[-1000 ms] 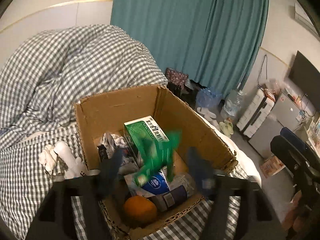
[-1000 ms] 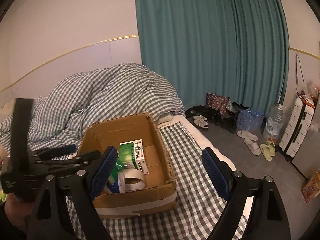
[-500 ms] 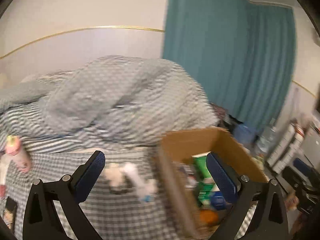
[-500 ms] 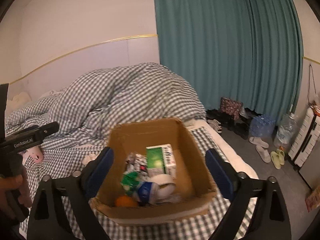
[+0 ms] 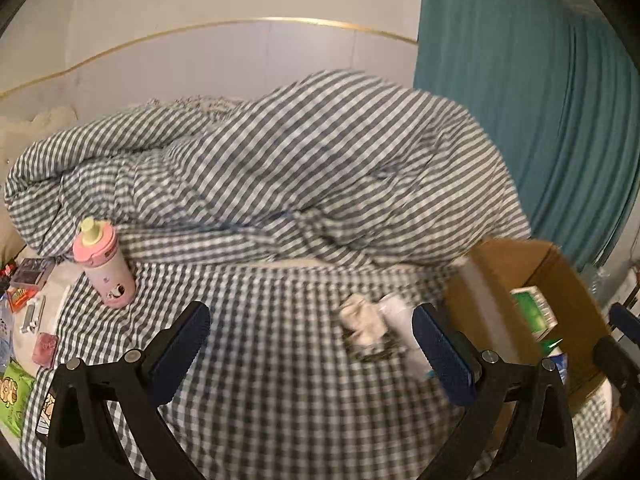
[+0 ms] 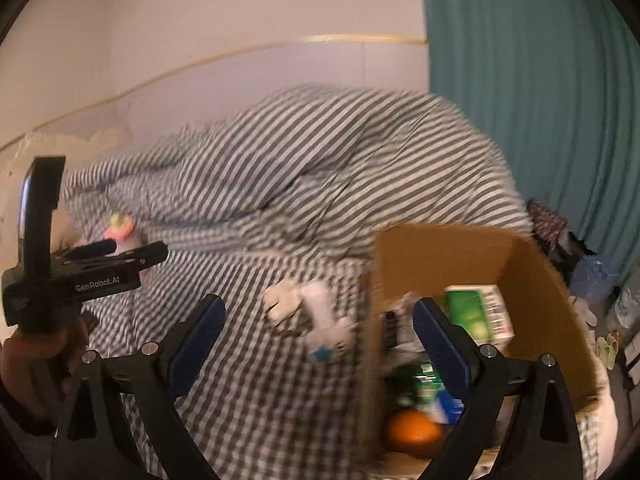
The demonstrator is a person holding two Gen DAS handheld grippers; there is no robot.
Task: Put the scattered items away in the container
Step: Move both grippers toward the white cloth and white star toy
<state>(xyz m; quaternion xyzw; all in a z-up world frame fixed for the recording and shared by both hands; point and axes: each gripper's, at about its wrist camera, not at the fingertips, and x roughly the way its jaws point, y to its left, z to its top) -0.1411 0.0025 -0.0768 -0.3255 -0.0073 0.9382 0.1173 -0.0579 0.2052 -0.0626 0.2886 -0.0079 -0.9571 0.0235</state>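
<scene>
The cardboard box (image 5: 492,280) stands on the checked bed at the right; in the right wrist view its wall (image 6: 448,256) holds a green carton (image 6: 476,314), an orange (image 6: 414,430) and green and blue packets. A crumpled white cloth (image 5: 362,318) and a white tube (image 5: 404,328) lie just left of the box. A pink bottle (image 5: 106,270) stands at the far left. My left gripper (image 5: 316,344) is open and empty above the sheet. My right gripper (image 6: 320,340) is open and empty over the box's left wall.
A heaped checked duvet (image 5: 300,168) fills the back of the bed. Small packets, a card box (image 5: 34,272) and a green snack bag (image 5: 14,392) lie along the left edge. A teal curtain (image 5: 540,120) hangs at the right. Shoes and bottles lie on the floor (image 6: 592,280).
My left gripper let a green packet fall into the box, then swung left over the sheet. My right gripper has also turned left, toward the cloth and tube.
</scene>
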